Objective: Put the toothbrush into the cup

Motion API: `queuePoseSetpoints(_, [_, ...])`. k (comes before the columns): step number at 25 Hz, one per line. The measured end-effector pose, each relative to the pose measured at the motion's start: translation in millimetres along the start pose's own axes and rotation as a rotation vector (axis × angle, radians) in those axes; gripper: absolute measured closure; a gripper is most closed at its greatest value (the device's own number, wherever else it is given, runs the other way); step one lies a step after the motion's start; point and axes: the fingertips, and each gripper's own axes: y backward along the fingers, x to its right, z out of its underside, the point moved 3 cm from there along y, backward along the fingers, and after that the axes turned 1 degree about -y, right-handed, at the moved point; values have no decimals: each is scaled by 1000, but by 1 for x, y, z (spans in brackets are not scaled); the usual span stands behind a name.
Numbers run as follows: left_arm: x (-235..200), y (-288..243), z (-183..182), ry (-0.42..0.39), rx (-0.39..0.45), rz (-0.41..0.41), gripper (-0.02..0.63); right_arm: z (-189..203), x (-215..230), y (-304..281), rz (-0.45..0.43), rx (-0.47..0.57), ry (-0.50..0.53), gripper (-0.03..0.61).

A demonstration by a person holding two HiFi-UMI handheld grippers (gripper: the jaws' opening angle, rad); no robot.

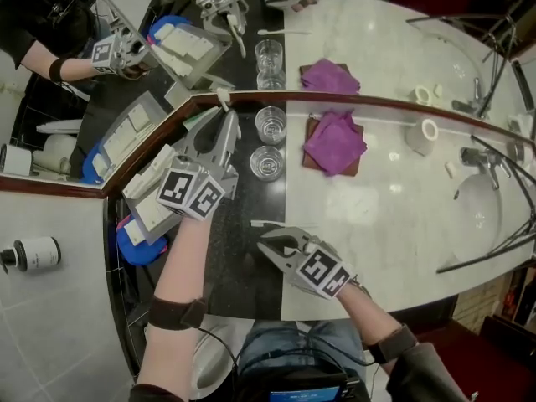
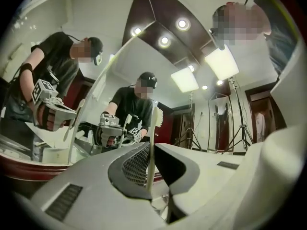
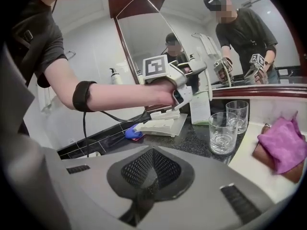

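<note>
We recorded bright, even indoor light from recessed ceiling lamps [image 2: 164, 40] and a light panel [image 2: 221, 63]. Shadows were soft. Both gripper views bowed strongly, with black vignetted corners.

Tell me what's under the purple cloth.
A brown mat pokes out at the edges of the cloth, lying on the white counter. Its middle is covered, so anything there can't be seen.

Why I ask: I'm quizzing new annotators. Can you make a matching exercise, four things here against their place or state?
1 toothbrush
2 right hand-held gripper
3 purple cloth
4 nearer glass cup

A shut, nothing in it
B on the brown mat
C empty, on the dark counter
D clamped in the left hand-held gripper

Pairs: 1-D, 2-A, 3-B, 4-C
</note>
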Motion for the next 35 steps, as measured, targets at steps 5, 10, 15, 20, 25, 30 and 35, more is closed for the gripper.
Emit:
queuePoseSetpoints(5, [-1, -24, 8, 24, 25, 63, 592, 6, -2, -17, -33, -5, 2, 560])
queuePoseSetpoints(10, [-4, -37, 20, 37, 23, 109, 592, 15, 0, -24, -44, -4, -12, 560])
queuePoseSetpoints(15, [-7, -42, 30, 50, 15, 135, 592, 20, 2, -27, -47, -3, -28, 560])
queuePoseSetpoints(20, [-9, -46, 30, 60, 17, 155, 592, 23, 2, -31, -56, -8, -45, 560])
queuePoseSetpoints(25, [-5, -50, 29, 62, 7, 199, 593, 22, -1, -34, -63, -14, -46, 560])
queuePoseSetpoints(30, [-5, -54, 33, 74, -8, 219, 592, 21, 0, -34, -65, -17, -44, 560])
queuePoseSetpoints(35, [-8, -55, 47, 63, -50, 231, 592, 22, 6, -33, -59, -13, -49, 560])
